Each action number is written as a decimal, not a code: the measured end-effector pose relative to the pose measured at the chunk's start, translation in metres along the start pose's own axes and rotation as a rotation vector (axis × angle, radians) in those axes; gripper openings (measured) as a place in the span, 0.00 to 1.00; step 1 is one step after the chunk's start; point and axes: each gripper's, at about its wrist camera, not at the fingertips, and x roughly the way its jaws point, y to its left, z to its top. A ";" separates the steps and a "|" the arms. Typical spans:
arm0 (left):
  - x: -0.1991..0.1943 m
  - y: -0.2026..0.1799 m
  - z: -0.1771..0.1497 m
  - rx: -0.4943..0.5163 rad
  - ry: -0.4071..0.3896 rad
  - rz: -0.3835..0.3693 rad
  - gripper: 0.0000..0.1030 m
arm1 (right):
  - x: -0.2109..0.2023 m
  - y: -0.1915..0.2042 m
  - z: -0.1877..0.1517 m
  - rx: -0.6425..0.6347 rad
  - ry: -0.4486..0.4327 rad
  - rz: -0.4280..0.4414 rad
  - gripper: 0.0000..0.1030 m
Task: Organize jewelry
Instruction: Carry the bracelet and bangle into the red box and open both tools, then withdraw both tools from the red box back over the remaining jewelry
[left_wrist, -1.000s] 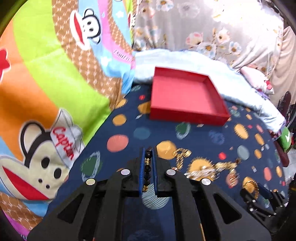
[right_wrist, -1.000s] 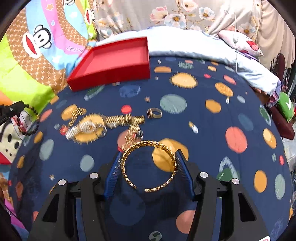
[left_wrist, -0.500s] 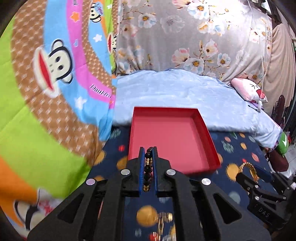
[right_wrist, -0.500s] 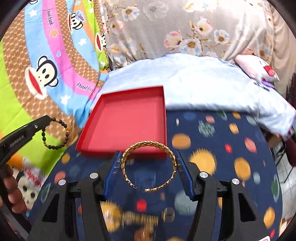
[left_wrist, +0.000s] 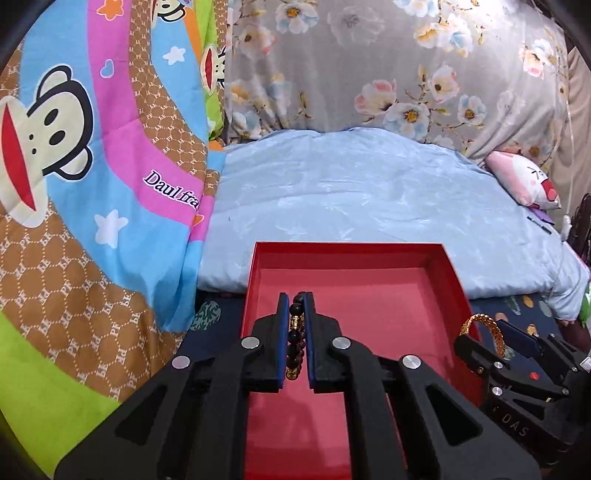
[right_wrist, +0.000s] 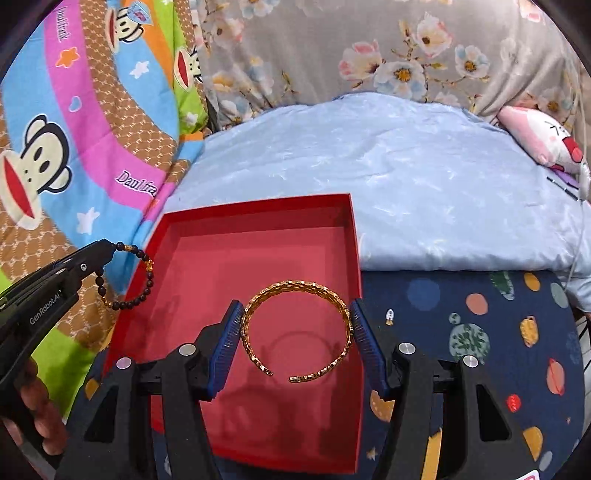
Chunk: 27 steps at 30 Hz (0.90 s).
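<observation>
A shallow red tray (left_wrist: 456, 275) (right_wrist: 354, 236) lies on the dark blue spotted cloth. My left gripper (left_wrist: 296, 301) is shut on a dark bead bracelet (left_wrist: 295, 339) and hangs over the tray's near left part. In the right wrist view the bead bracelet (right_wrist: 144, 286) dangles from the left gripper (right_wrist: 109, 245) at the tray's left rim. My right gripper (right_wrist: 295, 314) is shut on an open gold bangle (right_wrist: 295, 288) above the tray floor. In the left wrist view the bangle (left_wrist: 480, 321) and right gripper (left_wrist: 495, 332) sit at the tray's right rim.
A pale blue quilt (right_wrist: 406, 177) lies right behind the tray. A cartoon monkey blanket (left_wrist: 92, 166) rises on the left. A floral curtain (left_wrist: 369, 62) hangs behind. A pink plush toy (right_wrist: 539, 136) rests at far right. The spotted cloth (right_wrist: 480, 325) extends to the right.
Both grippers moved forward from the jewelry pile to above the red tray, still holding their pieces. The loose jewelry on the cloth has dropped out of view.
</observation>
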 end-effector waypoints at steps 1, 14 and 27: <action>0.008 0.000 0.000 0.002 0.008 0.007 0.07 | 0.007 0.000 0.001 0.001 0.009 0.001 0.56; 0.036 0.003 -0.007 0.008 0.002 0.089 0.51 | 0.034 0.007 0.000 -0.042 0.003 -0.033 0.58; -0.004 -0.005 -0.021 0.015 -0.002 0.101 0.51 | -0.026 0.005 -0.020 0.005 -0.048 -0.003 0.58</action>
